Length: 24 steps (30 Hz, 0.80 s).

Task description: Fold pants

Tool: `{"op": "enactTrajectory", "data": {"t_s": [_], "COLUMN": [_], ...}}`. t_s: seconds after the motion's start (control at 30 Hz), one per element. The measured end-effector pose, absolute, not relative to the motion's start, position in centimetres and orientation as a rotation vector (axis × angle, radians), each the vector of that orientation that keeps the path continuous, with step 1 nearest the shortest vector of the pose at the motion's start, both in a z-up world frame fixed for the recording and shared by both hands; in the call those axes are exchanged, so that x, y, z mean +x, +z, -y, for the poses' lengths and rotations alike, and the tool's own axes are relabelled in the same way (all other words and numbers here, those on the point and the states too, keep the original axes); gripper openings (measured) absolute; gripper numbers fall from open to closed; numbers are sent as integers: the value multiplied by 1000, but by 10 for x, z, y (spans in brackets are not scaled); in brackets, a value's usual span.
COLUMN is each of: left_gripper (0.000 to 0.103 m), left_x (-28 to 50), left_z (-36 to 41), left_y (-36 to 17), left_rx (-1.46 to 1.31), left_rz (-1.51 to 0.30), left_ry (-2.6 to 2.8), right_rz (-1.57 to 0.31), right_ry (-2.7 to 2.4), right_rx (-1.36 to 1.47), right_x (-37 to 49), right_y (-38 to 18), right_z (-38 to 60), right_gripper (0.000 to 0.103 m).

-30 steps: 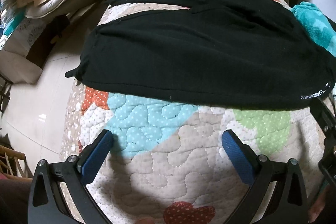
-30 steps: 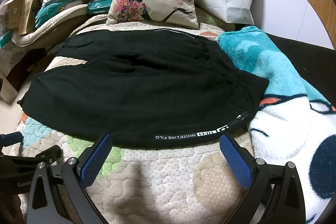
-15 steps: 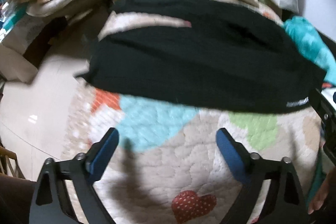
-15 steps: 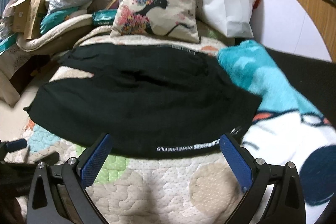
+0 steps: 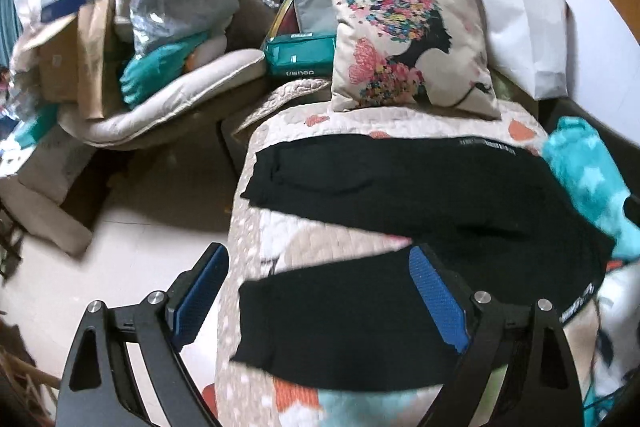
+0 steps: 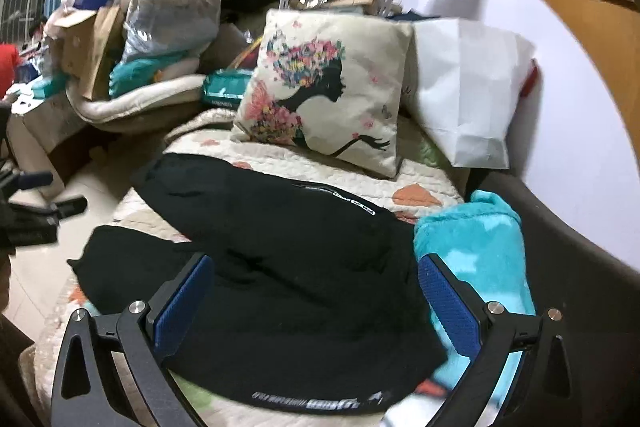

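Both hand-held grippers lifted above black pants spread on a quilt.

Since a second ago both views have risen and tipped up: more room shows, and the pants now sit lower in frame. The left hand-held gripper has narrowed slightly, jaws apart, nothing between them; the right hand-held gripper is also apart and empty. The pants lie flat, legs splayed, on the quilt, a cushion behind, a teal blanket touching their waist side. Clutter fills the back. The near waistband lettering is blurred.
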<state>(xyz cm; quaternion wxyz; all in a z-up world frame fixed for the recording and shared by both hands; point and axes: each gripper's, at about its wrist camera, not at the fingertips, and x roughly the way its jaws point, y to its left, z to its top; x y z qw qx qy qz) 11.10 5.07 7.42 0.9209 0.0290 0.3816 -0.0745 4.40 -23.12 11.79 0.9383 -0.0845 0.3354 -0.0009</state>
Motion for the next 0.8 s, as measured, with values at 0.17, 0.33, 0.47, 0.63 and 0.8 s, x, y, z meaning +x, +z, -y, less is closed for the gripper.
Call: {"op": "enactTrajectory", "data": {"t_s": [0.17, 0.33, 0.47, 0.63, 0.8], "left_gripper": [92, 92, 92, 92, 92], "left_x": [183, 261, 315, 362, 394], "left_z": [-78, -98, -107, -115, -107], "left_y": [60, 27, -5, -31, -49], "left_rx": [-53, -72, -95, -147, -139], "left_rz": [-868, -941, -1001, -1009, -1036], "left_ry": [-165, -125, -116, -133, -171], "right_rz": [-828, -911, -987, -1042, -1069], "right_ry": [42, 52, 82, 121, 187], "right_rx": [-125, -17, 28, -2, -13], "right_x": [122, 195, 246, 290, 324], "right_y": [97, 68, 39, 13, -7], "right_z": [268, 306, 329, 343, 338], "right_gripper": [101, 96, 90, 90, 90]}}
